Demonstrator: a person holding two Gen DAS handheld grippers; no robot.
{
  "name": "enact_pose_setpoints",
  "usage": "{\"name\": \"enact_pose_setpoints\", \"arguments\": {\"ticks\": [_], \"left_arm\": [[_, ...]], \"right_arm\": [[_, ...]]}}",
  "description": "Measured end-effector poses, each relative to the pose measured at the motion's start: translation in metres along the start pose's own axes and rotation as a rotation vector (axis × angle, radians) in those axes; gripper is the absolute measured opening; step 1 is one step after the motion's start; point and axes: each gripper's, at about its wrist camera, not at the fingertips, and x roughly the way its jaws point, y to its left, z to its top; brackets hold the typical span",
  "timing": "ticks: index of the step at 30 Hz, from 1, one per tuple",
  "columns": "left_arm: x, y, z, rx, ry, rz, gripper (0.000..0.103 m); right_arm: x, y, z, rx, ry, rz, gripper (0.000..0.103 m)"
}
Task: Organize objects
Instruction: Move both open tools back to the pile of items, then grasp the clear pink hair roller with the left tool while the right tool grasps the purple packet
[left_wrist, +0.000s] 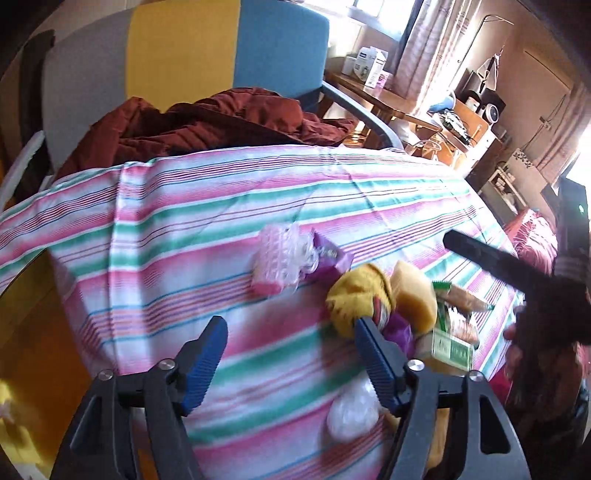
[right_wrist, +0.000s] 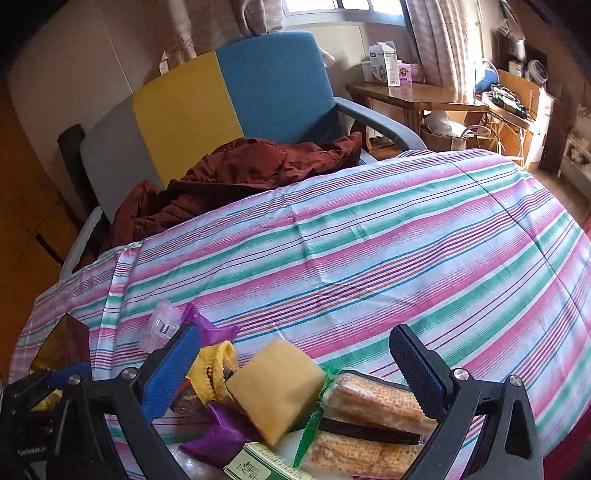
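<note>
Both sets of jaws standing spread, pinching nothing. Right gripper (right_wrist: 295, 373) hanging just over the pile at the near edge of the striped cloth (right_wrist: 369, 258): yellow sponge (right_wrist: 275, 387) lying tilted on top, cracker packs (right_wrist: 373, 406) just beside it under the right-hand finger, green box (right_wrist: 258, 467) nearest, purple wrapper (right_wrist: 214, 432) under the sponge, yellow knit piece (right_wrist: 216, 363) touching the left-hand finger. Left gripper (left_wrist: 291, 343) hovering over bare cloth, its right-hand finger overlapping the same knit piece (left_wrist: 354, 295). Risking, on closing here, catching a neighbour along with the target, things lying stacked and touching; risking tipping the sponge off its perch; risking dragging the loose cloth and shifting everything on it; risking crushing crackers under a hard squeeze. Risking also the two tools knocking together, both working the one pile. Pink clear-wrapped packet (left_wrist: 273, 262) lying apart, farther out, blurred in the left view and half hidden behind a finger in the right. Not showing: any bin or tray to sort into, so destination remaining unknown. White lump (left_wrist: 351, 413) between the left fingers too blurred to name. Box cut off by the frame edge. Behind, brown coat (right_wrist: 240, 173) heaped on the chair (right_wrist: 273, 81); side table (right_wrist: 406, 96) boxes unreadable.
</note>
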Motion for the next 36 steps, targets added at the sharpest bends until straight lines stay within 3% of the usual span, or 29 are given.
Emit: {"name": "enact_pose_setpoints", "arguments": {"ticks": [2,14,16,18,19,28,33,36], "left_arm": [[0.016,0.001,0.012,-0.006,0.021,-0.017,0.081],[0.086,0.025,0.046,-0.122,0.117,-0.098,0.082],[0.093,0.025,0.046,-0.133,0.123,-0.112,0.079],[0.099,0.025,0.046,-0.133,0.132,-0.116,0.065],[0.099,0.024,0.046,-0.122,0.116,-0.1,0.06],[0.06,0.037,0.026,-0.145,0.051,-0.095,0.06],[0.023,0.04,0.011,-0.149,-0.001,-0.088,0.06],[0.003,0.039,0.003,-0.141,-0.028,-0.08,0.06]], "right_arm": [[0.001,0.002,-0.001,-0.012,0.006,0.002,0.103],[0.006,0.008,-0.003,-0.048,0.032,-0.007,0.103],[0.007,0.009,-0.003,-0.055,0.033,-0.011,0.103],[0.008,0.01,-0.003,-0.06,0.037,-0.012,0.103],[0.008,0.01,-0.004,-0.061,0.039,-0.013,0.103],[0.007,0.022,-0.006,-0.125,0.037,0.001,0.103],[0.014,0.058,0.003,-0.286,0.058,0.064,0.102],[0.034,0.084,0.006,-0.42,0.12,0.093,0.095]]}}
